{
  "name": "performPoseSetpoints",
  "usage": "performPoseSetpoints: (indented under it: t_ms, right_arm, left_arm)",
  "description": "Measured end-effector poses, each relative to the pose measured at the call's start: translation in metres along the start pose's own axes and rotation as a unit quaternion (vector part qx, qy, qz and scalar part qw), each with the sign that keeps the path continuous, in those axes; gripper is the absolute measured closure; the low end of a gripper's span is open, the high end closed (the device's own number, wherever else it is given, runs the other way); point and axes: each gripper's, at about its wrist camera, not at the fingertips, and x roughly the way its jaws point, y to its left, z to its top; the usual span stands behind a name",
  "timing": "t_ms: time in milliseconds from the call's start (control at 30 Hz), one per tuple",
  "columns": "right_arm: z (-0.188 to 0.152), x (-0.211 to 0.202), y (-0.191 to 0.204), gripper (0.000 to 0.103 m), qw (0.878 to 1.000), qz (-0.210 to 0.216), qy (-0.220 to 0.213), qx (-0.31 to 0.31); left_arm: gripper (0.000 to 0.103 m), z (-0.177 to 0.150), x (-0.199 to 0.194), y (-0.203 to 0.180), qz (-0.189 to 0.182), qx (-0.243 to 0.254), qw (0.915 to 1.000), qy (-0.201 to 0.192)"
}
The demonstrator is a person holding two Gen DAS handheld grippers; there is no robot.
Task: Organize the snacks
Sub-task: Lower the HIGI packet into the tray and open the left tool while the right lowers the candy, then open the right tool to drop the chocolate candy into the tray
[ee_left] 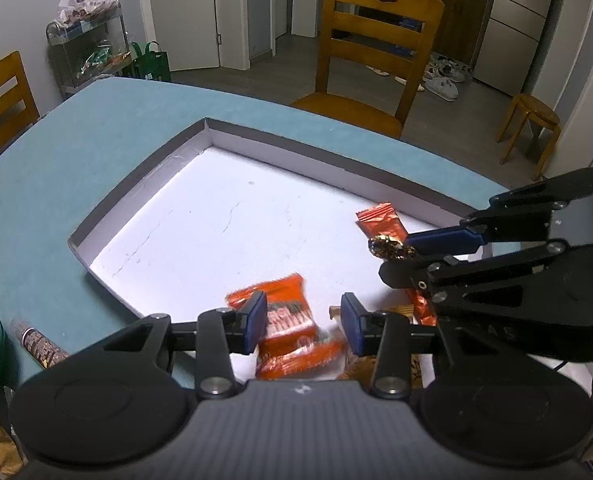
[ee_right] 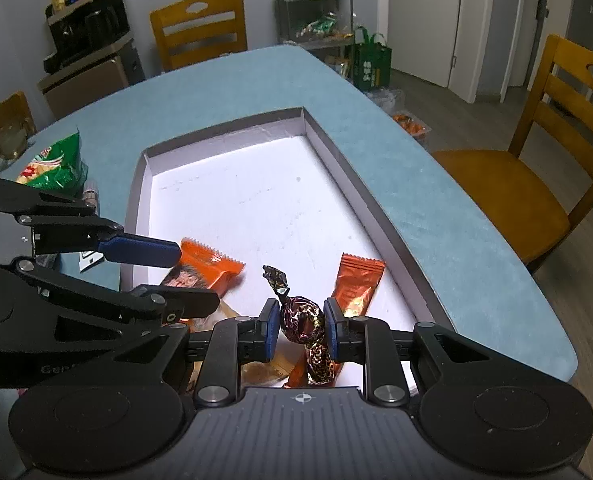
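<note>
Standing upright, one twist-wrapped candy point(ee_right: 301, 322) is clamped by the right gripper point(ee_right: 301, 326). Three orange packets point(ee_right: 356, 284) are counted inside the white tray point(ee_right: 336, 156). The left gripper point(ee_left: 303, 322) is parted, pressing nothing.

Far half of the shallow box point(ee_right: 232, 136) floor lies bare, open to a gripper. Near end crowded: orange packets point(ee_left: 284, 312), left gripper point(ee_right: 184, 276) alongside.

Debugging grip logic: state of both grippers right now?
Left gripper: open, orange snack packet loose between its jaws.
Right gripper: closed on twist-wrapped candy.
</note>
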Motion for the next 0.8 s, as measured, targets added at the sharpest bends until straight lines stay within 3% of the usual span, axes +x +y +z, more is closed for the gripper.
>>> performPoseSetpoints:
  t_ms: [600, 800]
  right_arm:
    - [0.004, -0.010, 0.003, 0.071, 1.000, -0.003, -0.016, 0.001]
    - [0.006, -0.013, 0.005, 0.062, 1.000, -0.007, -0.020, 0.004]
  left_arm:
    - [0.064, -0.003, -0.012, 0.001, 0.005, -0.003, 0.9999, -0.009]
    - [0.062, -0.006, -0.020, 0.004, 0.014, -0.009, 0.9998, -0.011]
